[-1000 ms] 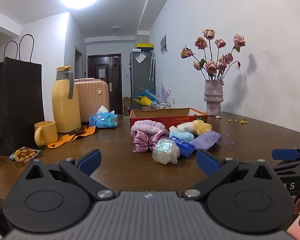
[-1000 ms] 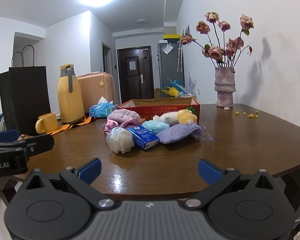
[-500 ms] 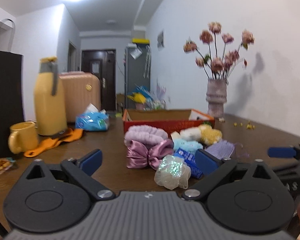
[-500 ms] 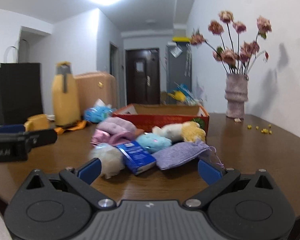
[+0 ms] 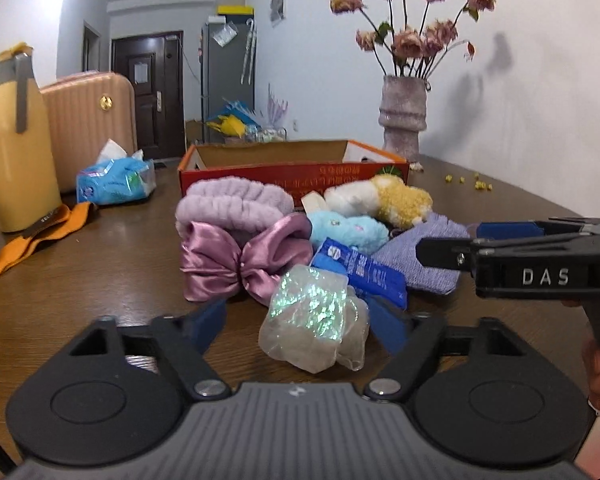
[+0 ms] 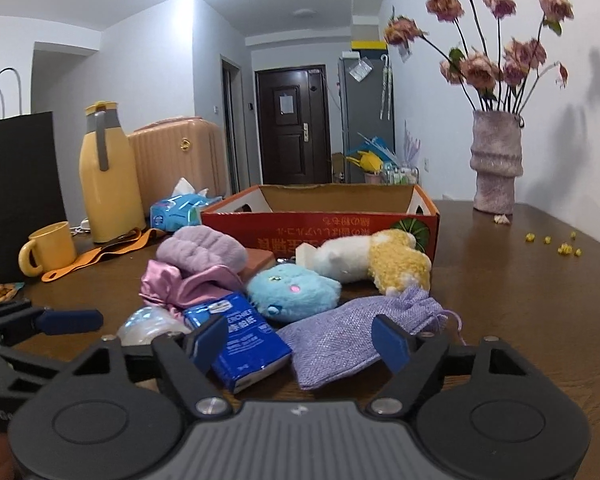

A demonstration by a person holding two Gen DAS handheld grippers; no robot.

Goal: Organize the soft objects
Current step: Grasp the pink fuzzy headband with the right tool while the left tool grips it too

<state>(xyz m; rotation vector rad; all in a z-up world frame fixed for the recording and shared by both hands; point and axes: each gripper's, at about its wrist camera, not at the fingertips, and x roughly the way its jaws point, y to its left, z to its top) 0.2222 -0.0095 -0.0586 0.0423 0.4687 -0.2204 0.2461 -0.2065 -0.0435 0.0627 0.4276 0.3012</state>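
The soft things lie heaped just in front of the red cardboard box (image 6: pixel 320 222), the likely place for them. The left gripper (image 5: pixel 300 326) brackets the iridescent pouch (image 5: pixel 314 322) at the heap's near edge; its jaws are closing, spread either side without pressing yet. The right gripper (image 6: pixel 300 338) is closing too, its fingers straddling the lilac drawstring bag (image 6: pixel 352 340) and the blue tissue pack (image 6: pixel 246 346), neither gripped, apparently so each hand lifts one item.

Left tool (image 5: pixel 300 326) closing round iridescent pouch (image 5: pixel 314 322), not yet gripping.
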